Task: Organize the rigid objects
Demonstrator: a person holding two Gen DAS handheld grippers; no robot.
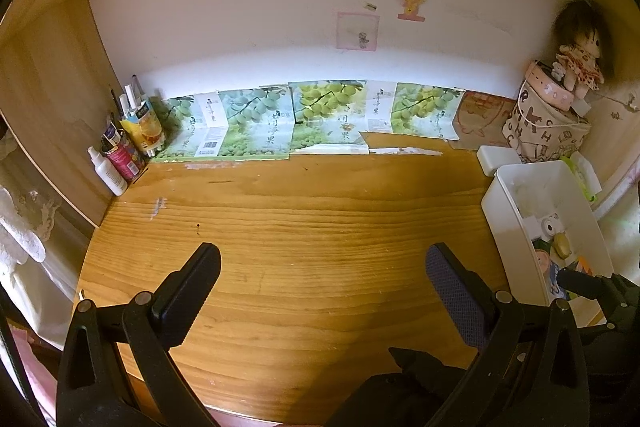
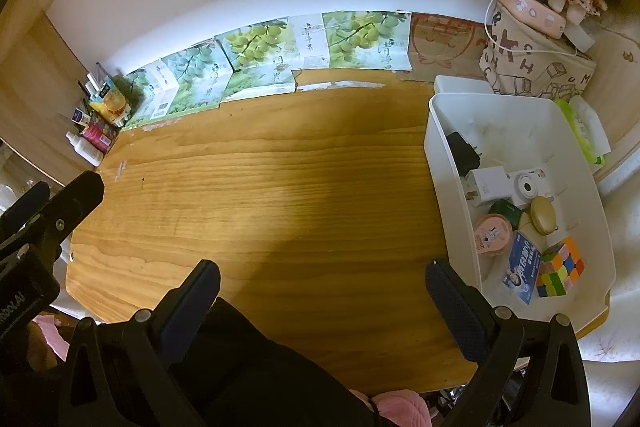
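We hold both tools with fingers spread and empty above the bare wooden worktop (image 2: 260,187), and the small rigid objects sit in the white bin (image 2: 448,155) at our right, nearer the right tool (image 2: 322,291) than the left tool (image 1: 322,275).

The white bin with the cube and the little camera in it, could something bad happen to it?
Maybe. The white bin sits near the right front edge of the wooden desk, so a bump from the right gripper could nudge it toward the edge. Inside, the Rubik's cube, white toy camera and chargers lie crowded together, so grabbing one could knock the others about. Both grippers are open and empty.
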